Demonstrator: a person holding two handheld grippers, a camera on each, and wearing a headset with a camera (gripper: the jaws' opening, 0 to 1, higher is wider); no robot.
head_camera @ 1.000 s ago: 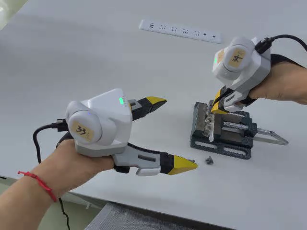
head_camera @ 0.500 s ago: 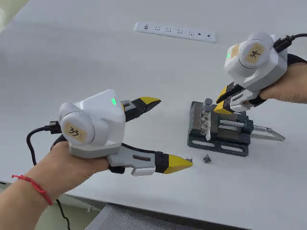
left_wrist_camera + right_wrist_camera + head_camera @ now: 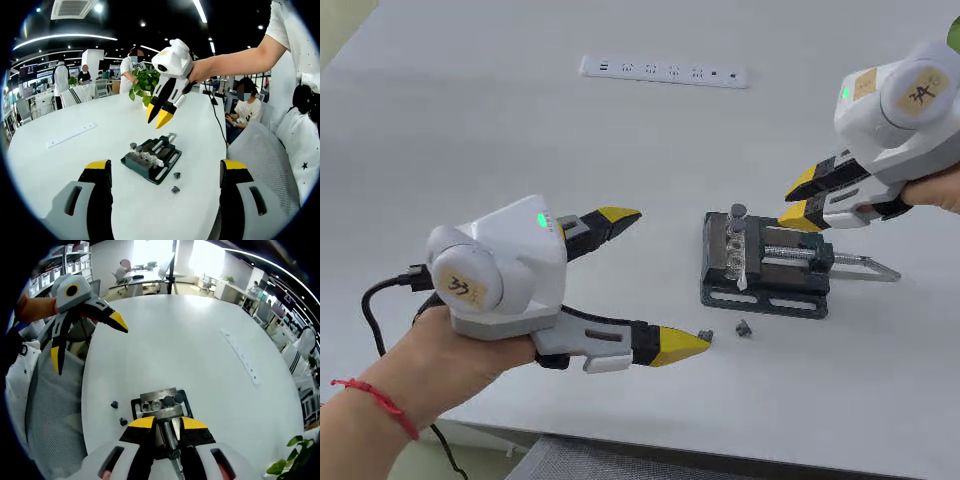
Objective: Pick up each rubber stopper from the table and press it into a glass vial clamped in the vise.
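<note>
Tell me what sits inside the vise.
A row of glass vials is clamped in the vise; the end one carries a dark stopper. The vise hides their lower parts.

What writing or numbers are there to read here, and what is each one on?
"33": handwritten on a round tan sticker on the back of the left gripper.
"34": handwritten on a second sticker on the back of the right gripper.
Power strip: its markings are too small to read.
</note>
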